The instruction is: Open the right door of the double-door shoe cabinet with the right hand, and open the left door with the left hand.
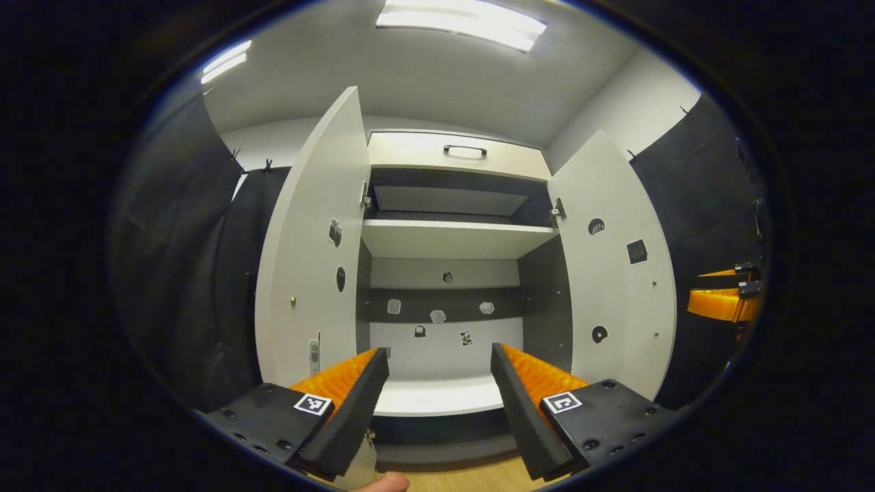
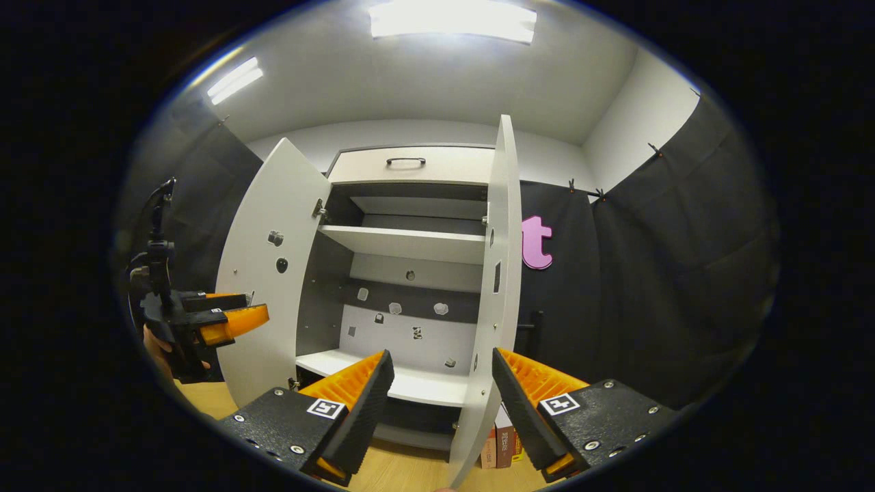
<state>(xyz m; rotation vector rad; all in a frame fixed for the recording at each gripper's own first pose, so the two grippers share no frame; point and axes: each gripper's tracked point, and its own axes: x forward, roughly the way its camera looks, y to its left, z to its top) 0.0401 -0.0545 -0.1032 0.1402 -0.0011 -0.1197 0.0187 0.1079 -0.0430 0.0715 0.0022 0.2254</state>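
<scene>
Now the shoe cabinet (image 1: 448,239) stands beyond the left gripper (image 1: 437,396), fingers apart, both doors swung open: left door (image 1: 314,253) beyond the left finger, right door (image 1: 615,273) beyond the other. The right gripper (image 2: 441,396) gapes, the right door's edge between its fingers.

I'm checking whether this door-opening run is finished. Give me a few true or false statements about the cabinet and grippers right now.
1. Both doors of the shoe cabinet stand open. True: the left door and the right door are swung outward.
2. The right gripper is clamped on the right door's edge. False: its fingers are spread, pressing on nothing.
3. The left gripper is open. True.
4. Shoes fill the upper shelf. False: it is bare.
5. The drawer handle sits above the shelves. True.
</scene>
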